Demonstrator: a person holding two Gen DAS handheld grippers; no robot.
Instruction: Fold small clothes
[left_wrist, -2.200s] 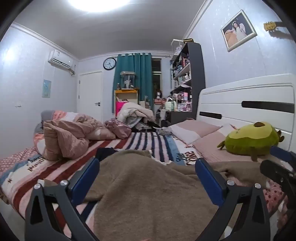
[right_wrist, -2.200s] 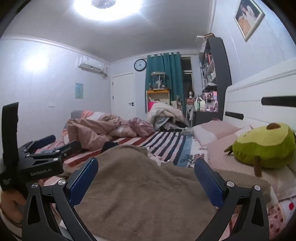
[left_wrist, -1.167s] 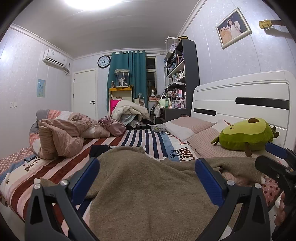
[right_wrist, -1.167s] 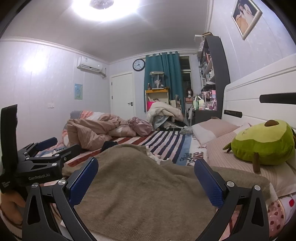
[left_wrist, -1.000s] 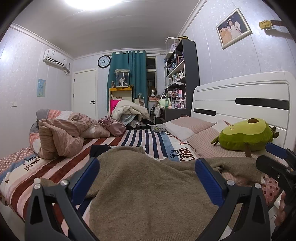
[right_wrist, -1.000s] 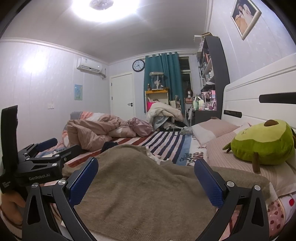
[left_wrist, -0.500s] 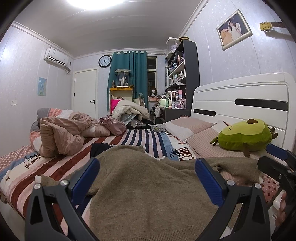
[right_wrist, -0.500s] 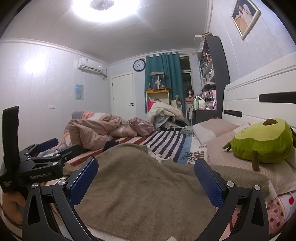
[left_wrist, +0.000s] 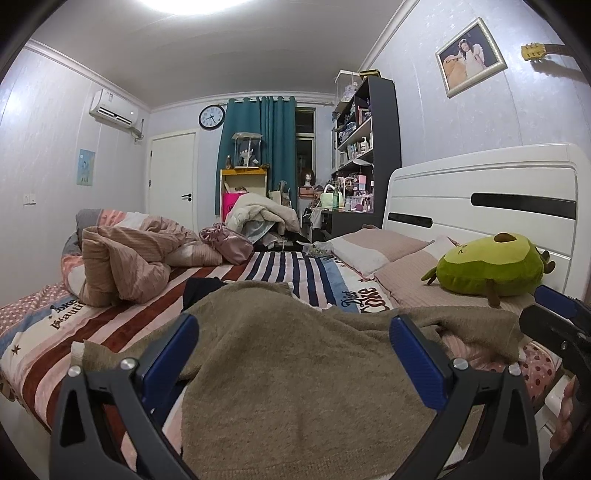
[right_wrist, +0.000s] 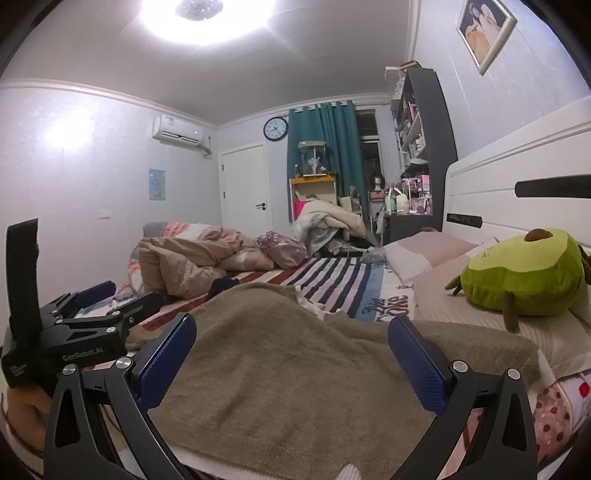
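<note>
A brown knit sweater lies spread flat on the near side of the bed, one sleeve reaching right toward the pillows; it fills the foreground of the right wrist view too. My left gripper hovers low over its near edge, open, nothing between the blue fingers. My right gripper is open as well, just above the sweater's hem. From the right wrist view the left gripper shows at the left, a hand beneath it. A dark garment peeks out behind the sweater.
A crumpled pink duvet is heaped at the bed's left. A green avocado plush rests on pink pillows against the white headboard. The striped bedsheet stretches beyond the sweater. A bare strip of mattress edge runs along the front.
Both cameras have drifted slightly; the left one shifted a little rightward and lower along the bed's edge. The sweater lies as before and both grippers stay open.
</note>
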